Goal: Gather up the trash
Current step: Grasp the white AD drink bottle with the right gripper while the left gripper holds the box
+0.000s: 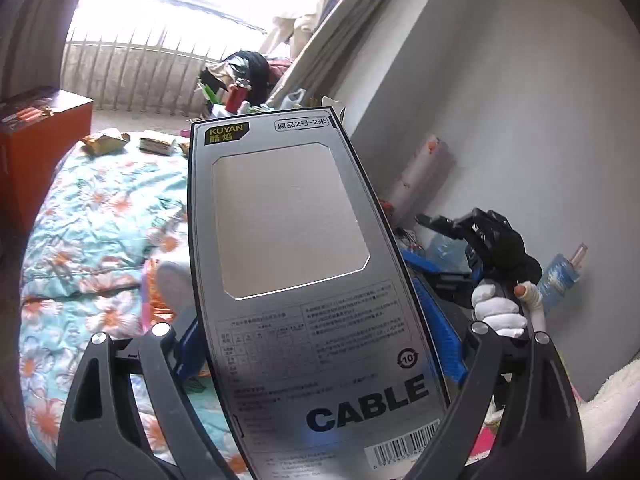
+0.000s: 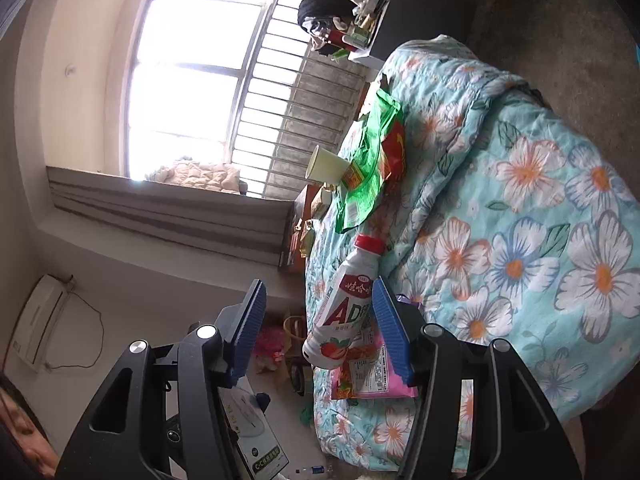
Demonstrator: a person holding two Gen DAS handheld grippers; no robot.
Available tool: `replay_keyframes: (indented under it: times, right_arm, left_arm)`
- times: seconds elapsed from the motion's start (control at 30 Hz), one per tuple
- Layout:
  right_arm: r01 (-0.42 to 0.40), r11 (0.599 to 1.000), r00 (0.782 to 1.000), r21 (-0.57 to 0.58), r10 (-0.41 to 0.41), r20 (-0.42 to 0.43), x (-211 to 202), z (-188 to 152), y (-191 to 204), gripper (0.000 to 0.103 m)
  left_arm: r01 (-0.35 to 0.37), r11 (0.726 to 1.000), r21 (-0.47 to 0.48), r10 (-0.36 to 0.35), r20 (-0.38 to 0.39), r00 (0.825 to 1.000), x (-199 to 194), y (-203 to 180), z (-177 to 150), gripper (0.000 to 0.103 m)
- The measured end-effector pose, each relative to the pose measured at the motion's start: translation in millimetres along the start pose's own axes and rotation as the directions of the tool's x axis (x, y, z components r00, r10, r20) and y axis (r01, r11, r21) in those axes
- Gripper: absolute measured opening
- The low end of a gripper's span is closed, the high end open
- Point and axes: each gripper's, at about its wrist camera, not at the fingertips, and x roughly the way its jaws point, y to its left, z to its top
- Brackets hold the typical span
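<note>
Left gripper (image 1: 320,344) clamps a grey cardboard cable box (image 1: 296,264), filling centre frame. Right gripper (image 2: 320,320), jaws apart, frames a white red-capped drink bottle (image 2: 344,300) lying on the floral turquoise quilt (image 2: 520,208), lower centre.

A home bedroom: a bed (image 2: 520,184) under a flowered quilt, a barred window (image 2: 224,80) with curtains (image 2: 160,216), a wall air conditioner (image 2: 40,320).

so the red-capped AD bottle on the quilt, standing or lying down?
Lying down. The bottle rests on its side on the floral quilt, red cap on, base over a pink wrapper.
</note>
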Motion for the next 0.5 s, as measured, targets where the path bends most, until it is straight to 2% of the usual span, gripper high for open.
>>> replay_keyframes:
  times: [0.07, 0.13, 0.2, 0.3, 0.43, 0.5]
  right_arm:
    - [0.002, 0.999, 0.998, 0.037, 0.001, -0.07, 35, -10, -2, 0.054]
    - [0.01, 0.998, 0.991, 0.068, -0.001, -0.132, 69, -20, -3, 0.056]
    - [0.025, 0.995, 0.983, 0.094, -0.007, -0.184, 99, -28, -4, 0.057]
    - [0.054, 0.99, 0.975, 0.131, -0.024, -0.222, 132, -33, -6, 0.057]
    - [0.101, 0.981, 0.969, 0.165, -0.059, -0.241, 158, -34, -8, 0.058]
    - [0.118, 0.976, 0.965, 0.181, -0.069, -0.254, 168, -37, -9, 0.059]
  left_arm:
    - [-0.126, 0.992, -0.021, 0.126, 0.008, 0.992, -7, 24, 4, 0.084]
    - [-0.261, 0.965, -0.025, 0.261, -0.018, 0.965, -5, 45, 2, 0.084]
    - [-0.348, 0.937, -0.041, 0.345, -0.059, 0.937, -2, 66, -2, 0.084]
    - [-0.363, 0.927, -0.092, 0.354, -0.105, 0.929, 1, 88, -9, 0.084]
    - [-0.381, 0.92, -0.087, 0.368, -0.135, 0.92, 6, 101, -12, 0.084]
    - [-0.378, 0.921, -0.091, 0.363, -0.143, 0.921, 2, 109, -14, 0.084]
